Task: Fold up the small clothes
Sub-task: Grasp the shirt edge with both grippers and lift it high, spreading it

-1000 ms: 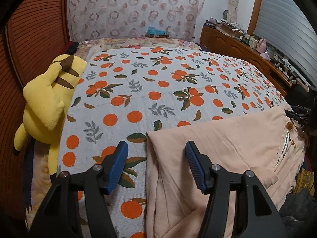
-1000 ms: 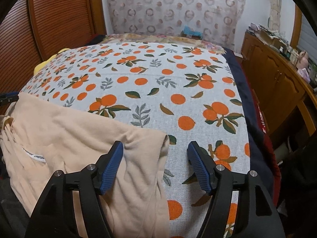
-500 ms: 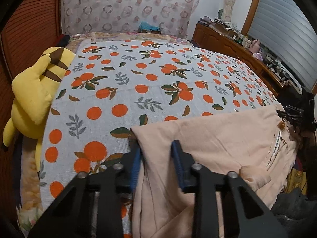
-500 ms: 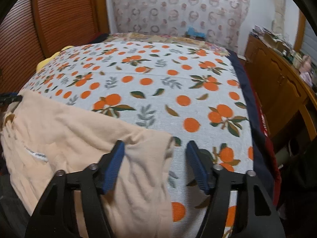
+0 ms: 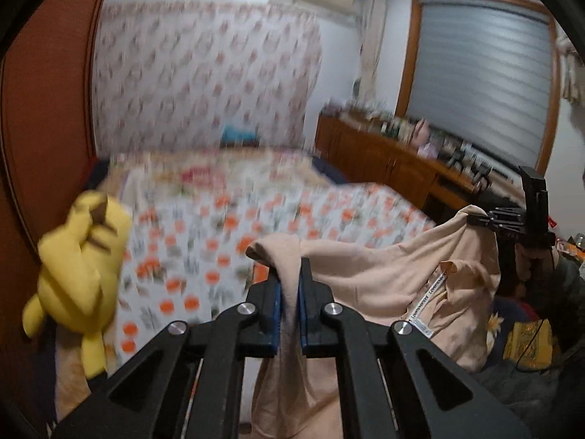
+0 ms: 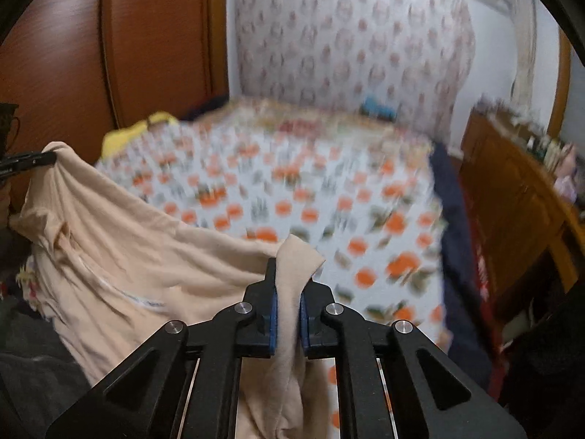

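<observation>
A peach-coloured garment point(image 5: 380, 281) hangs stretched between my two grippers, lifted above the bed. My left gripper point(image 5: 289, 285) is shut on one corner of it. My right gripper point(image 6: 289, 285) is shut on the other corner of the garment point(image 6: 128, 252). The right gripper also shows at the far right of the left wrist view point(image 5: 486, 219), and the left gripper's tip shows at the far left of the right wrist view point(image 6: 33, 159). A white label point(image 5: 427, 292) hangs inside the garment. Its lower part droops below view.
The bed has an orange-and-leaf print sheet point(image 5: 219, 226), also in the right wrist view point(image 6: 329, 201). A yellow plush toy point(image 5: 80, 252) sits on its left edge. A wooden sideboard point(image 5: 384, 153) with small items stands on the right. A wooden wardrobe point(image 6: 109, 55) stands on the left.
Both grippers have closed on the garment's corners and lifted it off the bed. The views tilted up and the background is blurred by motion.
</observation>
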A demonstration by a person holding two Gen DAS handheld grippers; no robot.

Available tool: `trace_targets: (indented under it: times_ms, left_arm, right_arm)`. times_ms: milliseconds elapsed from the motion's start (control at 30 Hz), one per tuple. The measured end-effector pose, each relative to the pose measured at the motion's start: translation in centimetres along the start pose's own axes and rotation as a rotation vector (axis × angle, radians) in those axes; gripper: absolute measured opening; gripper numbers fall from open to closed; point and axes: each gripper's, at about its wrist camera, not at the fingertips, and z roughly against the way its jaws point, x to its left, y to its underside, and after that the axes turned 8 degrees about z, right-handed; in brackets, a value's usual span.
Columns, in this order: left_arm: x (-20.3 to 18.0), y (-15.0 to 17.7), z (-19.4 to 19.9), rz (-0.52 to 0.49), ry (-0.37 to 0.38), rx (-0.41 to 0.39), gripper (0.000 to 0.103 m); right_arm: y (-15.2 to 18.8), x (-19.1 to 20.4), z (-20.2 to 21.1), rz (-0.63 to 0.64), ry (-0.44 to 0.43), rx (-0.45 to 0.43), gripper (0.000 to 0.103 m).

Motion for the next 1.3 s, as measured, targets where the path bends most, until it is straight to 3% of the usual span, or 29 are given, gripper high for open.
trace_targets:
  times_ms: [467,633,767,933,1033,1100,1167,1200,1300]
  left_arm:
    - [-2.7,-11.5,11.4,-0.106,0.015,-0.376,0.005]
    - [-2.3,-14.8,13.3,-0.135,-0.026,-0.441,0.005]
    - [-1.3,-17.5,11.8,-0.147,-0.084,-0.45,0.005]
    - [0.7,-20.7,6.6,-0.131,-0.147,-0.414,0.005]
    - [2.2,-21.5,0.9,-0.13,-0.19,-0.352,0.006]
    - [3.7,-21.2,-3.3,-0.135,-0.222,-0.327,0.009]
    - [5.1,-20.4,-8.0,-0.137,-0.244,-0.278,0.018]
    - [6.5,-19.8,-11.3,-0.131,-0.268,-0.212,0.026]
    - [8.4,-17.4,-16.4,-0.072,-0.249,-0.066,0.028]
  right_arm:
    - [-11.2,-1.2,17.2,0.106,0.181,-0.36,0.006]
    - [-14.8,-1.4,21.0,0.158,0.229,-0.448,0.005]
    - [-18.0,-2.3,21.4,0.185,0.277,-0.468,0.005]
    - [-22.3,-4.9,17.7,0.191,0.332,-0.421,0.005]
    - [-23.7,-7.1,13.0,0.181,0.342,-0.352,0.005]
    - [-23.9,-8.7,8.0,0.167,0.356,-0.288,0.006]
    - [-23.3,-10.1,3.1,0.148,0.366,-0.234,0.007]
    - [-22.7,-11.0,-0.3,0.135,0.36,-0.189,0.009]
    - [-20.1,-13.4,-9.4,0.043,0.336,0.004,0.028]
